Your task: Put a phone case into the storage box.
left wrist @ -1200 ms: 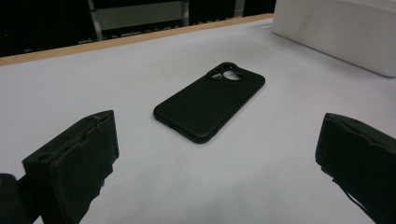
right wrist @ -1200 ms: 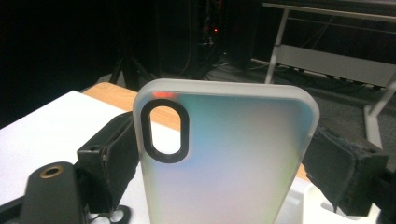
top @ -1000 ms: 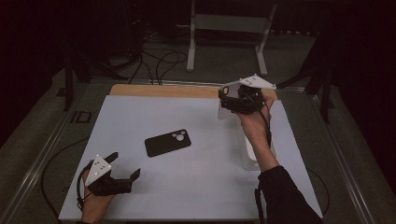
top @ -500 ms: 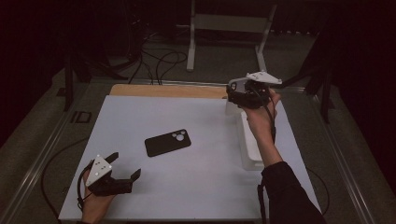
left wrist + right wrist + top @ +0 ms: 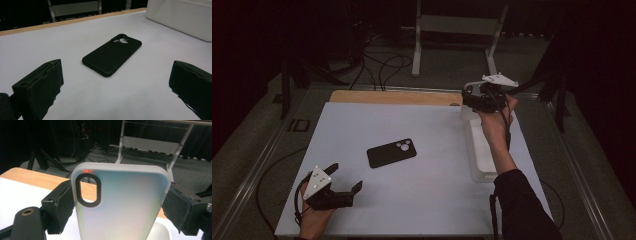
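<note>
A black phone case (image 5: 392,152) (image 5: 112,53) lies flat near the middle of the white table top (image 5: 412,200), camera cutout facing up. My left gripper (image 5: 344,176) (image 5: 117,77) rests near the front left corner, open, with the black case some way ahead of its jaws. My right gripper (image 5: 484,96) (image 5: 120,206) is held up at the far right, shut on a frosted translucent phone case (image 5: 125,207) (image 5: 466,113). That case stands upright between the pads, its oval camera cutout at the upper left in the right gripper view.
A white rectangular bin (image 5: 482,155) (image 5: 185,17) sits along the table's right side, under my right forearm. A wooden strip (image 5: 392,97) runs along the far edge. A metal stand (image 5: 452,25) and cables lie on the floor beyond.
My right gripper has carried the translucent case to the right, over the bin's far end. My left gripper and the black case have stayed in place.
</note>
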The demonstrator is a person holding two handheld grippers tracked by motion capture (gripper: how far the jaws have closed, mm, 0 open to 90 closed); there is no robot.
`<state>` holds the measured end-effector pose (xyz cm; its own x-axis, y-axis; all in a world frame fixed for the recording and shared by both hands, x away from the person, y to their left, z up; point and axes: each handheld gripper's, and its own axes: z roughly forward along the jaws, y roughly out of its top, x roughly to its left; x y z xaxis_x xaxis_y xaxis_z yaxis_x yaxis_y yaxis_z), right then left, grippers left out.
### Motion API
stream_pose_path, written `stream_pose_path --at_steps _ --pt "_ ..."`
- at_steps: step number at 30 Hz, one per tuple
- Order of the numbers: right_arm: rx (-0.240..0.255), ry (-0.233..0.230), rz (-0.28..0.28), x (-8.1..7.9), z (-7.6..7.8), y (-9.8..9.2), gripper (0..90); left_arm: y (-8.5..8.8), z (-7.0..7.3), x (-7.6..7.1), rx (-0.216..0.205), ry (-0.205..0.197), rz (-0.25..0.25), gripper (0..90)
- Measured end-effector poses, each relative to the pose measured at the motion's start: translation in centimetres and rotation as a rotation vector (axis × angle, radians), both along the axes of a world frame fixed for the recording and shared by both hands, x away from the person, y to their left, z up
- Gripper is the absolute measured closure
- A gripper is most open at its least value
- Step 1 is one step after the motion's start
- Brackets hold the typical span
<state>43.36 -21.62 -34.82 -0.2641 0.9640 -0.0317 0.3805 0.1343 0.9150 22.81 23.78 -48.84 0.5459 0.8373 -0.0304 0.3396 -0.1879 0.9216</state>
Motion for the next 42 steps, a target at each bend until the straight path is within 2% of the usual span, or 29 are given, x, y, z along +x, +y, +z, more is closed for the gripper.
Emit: stream_pose_path --at_steps 19,32,42 --pt "0.007 0.055 -0.124 1.8 -1.5 -3.3 16.6 0.0 0.0 0.0 -0.001 0.001 0.003 0.1" --pt "0.001 0.118 -0.165 3.4 -3.7 -3.5 16.5 0.0 0.0 0.0 0.001 -0.002 0.001 0.1" --pt "-0.011 0.168 -0.174 4.4 -5.9 -3.4 16.5 0.0 0.0 -0.1 -0.001 -0.002 -0.001 0.1"
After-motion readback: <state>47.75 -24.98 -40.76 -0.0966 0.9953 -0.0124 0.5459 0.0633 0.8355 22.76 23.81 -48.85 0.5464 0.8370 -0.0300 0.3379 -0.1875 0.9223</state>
